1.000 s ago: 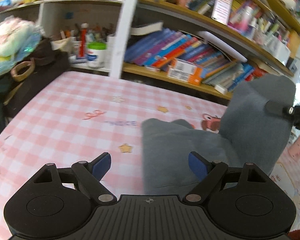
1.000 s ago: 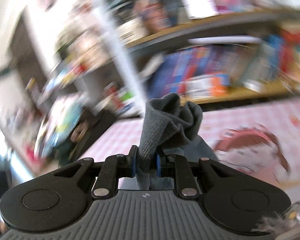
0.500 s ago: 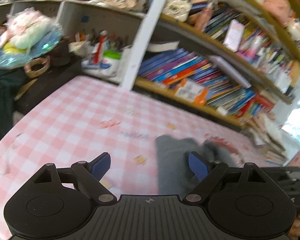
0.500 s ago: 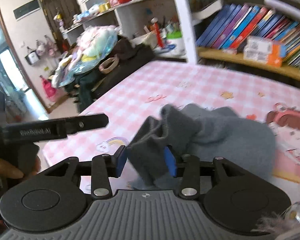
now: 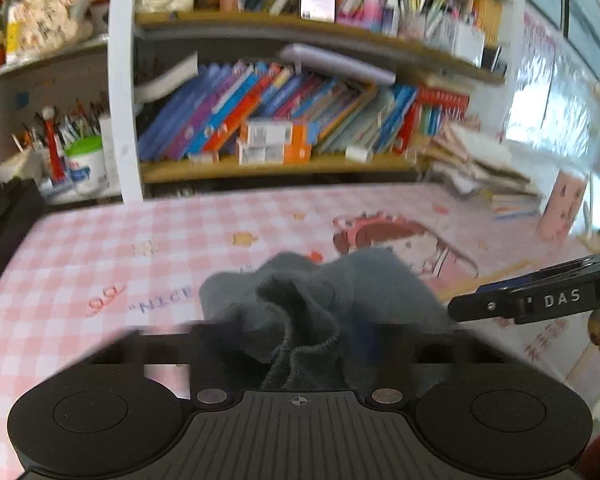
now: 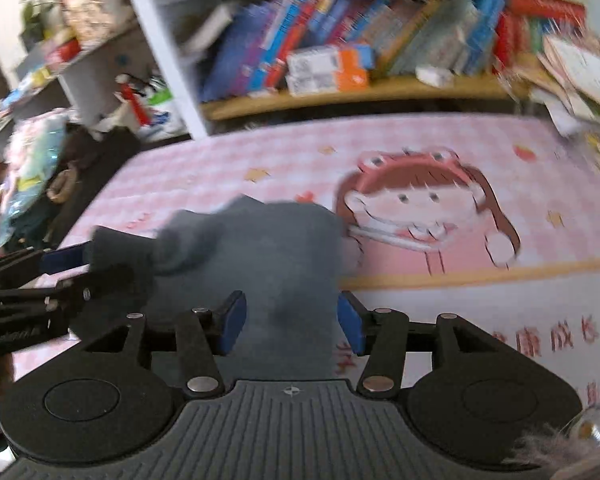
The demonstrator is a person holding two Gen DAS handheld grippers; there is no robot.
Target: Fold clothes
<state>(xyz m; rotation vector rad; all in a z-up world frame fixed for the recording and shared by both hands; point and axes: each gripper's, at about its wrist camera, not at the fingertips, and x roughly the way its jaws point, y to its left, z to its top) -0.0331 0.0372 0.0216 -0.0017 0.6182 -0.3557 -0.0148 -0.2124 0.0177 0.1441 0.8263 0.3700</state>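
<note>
Right gripper [image 6: 290,322] has its jaws just opened, pads clear of the grey garment [image 6: 268,248] between them. At 9 o'clock, left gripper [image 6: 76,270] has snapped closed, pinching its bunched edge. Beyond: pink checked tablecloth [image 6: 400,152], bookshelf [image 6: 340,92].

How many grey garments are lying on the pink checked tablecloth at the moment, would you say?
1. A crumpled grey garment lies mid-cloth on the pink checked tablecloth, beside the cartoon girl print; another could hide within its folds.

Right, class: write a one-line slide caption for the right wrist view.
Right gripper open over the grey garment on the pink checked tablecloth.
</note>
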